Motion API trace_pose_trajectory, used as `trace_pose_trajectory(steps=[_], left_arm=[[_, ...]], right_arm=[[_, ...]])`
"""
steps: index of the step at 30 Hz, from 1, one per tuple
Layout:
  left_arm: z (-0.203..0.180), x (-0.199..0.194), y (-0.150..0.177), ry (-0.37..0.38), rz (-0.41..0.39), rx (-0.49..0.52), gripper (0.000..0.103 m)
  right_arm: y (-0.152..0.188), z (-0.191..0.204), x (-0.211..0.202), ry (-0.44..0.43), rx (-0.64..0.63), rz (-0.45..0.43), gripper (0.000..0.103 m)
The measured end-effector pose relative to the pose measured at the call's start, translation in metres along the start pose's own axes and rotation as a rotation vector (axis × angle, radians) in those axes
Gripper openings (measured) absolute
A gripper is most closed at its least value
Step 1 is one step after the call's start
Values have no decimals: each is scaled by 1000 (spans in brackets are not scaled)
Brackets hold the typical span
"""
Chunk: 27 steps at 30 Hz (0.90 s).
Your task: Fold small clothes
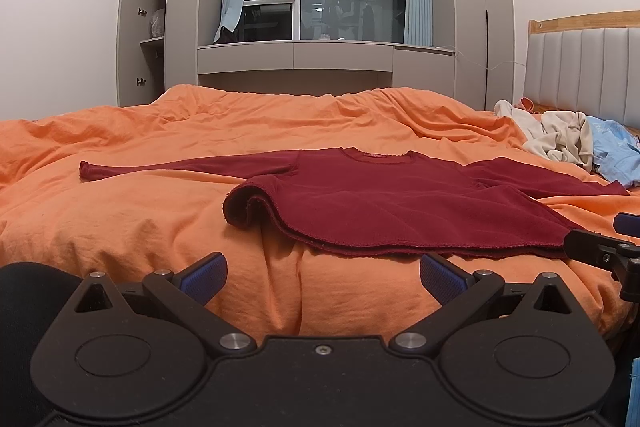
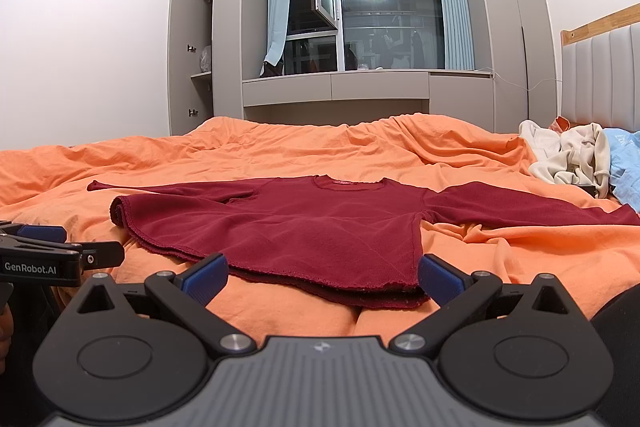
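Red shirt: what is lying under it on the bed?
The red shirt lies spread on the orange duvet. Its near-left hem corner curls over itself. Anything beneath the shirt's body is covered.

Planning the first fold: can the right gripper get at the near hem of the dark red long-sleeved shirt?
Probably yes. The right gripper is open, with the dark red long-sleeved shirt's hem just ahead of its fingertips and nothing lying between.

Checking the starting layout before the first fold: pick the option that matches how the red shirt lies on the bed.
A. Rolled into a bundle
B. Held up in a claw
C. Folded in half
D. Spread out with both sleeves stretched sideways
D: the red shirt lies spread on the orange duvet, one sleeve out to each side, touched by neither open claw.
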<state>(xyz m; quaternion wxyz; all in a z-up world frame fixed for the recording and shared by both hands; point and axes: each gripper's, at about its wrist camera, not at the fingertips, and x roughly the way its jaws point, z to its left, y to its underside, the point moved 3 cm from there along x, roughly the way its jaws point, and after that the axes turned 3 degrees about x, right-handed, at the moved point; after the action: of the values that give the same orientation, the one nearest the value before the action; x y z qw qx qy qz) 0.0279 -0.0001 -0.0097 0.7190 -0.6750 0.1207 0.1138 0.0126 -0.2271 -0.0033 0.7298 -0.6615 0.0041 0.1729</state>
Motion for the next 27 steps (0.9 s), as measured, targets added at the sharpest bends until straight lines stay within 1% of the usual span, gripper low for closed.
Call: trace_pose_trajectory(steps=[27], left_arm=[[0,0,0,0,3,1,102]], right_arm=[[1,0,0,-3,2,5,103]])
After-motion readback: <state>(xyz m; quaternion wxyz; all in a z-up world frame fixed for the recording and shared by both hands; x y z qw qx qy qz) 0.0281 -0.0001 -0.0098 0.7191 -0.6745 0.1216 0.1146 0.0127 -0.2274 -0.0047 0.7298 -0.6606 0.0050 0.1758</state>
